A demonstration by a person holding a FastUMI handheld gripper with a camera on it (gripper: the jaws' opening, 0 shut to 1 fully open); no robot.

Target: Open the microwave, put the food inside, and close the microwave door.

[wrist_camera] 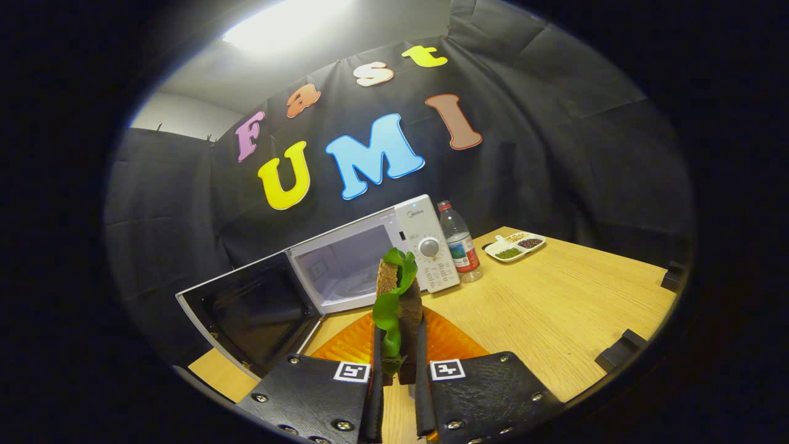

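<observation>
At the bench's (pixel 555 308) back edge the microwave (pixel 345 265) stands, door (pixel 253 314) swung open. Tongs (pixel 399 364) clamp an upright sandwich (pixel 397 302) above an orange plate (pixel 450 342), tilted, aimed at the cavity. Risks, I'd judge: clipping the door frame, lettuce slipping out.

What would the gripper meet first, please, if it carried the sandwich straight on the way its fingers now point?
Probably the white microwave's open cavity: the gripper, shut on the brown sandwich with green lettuce, points at its right part. Depth is unclear, so it might clip the control panel.
</observation>
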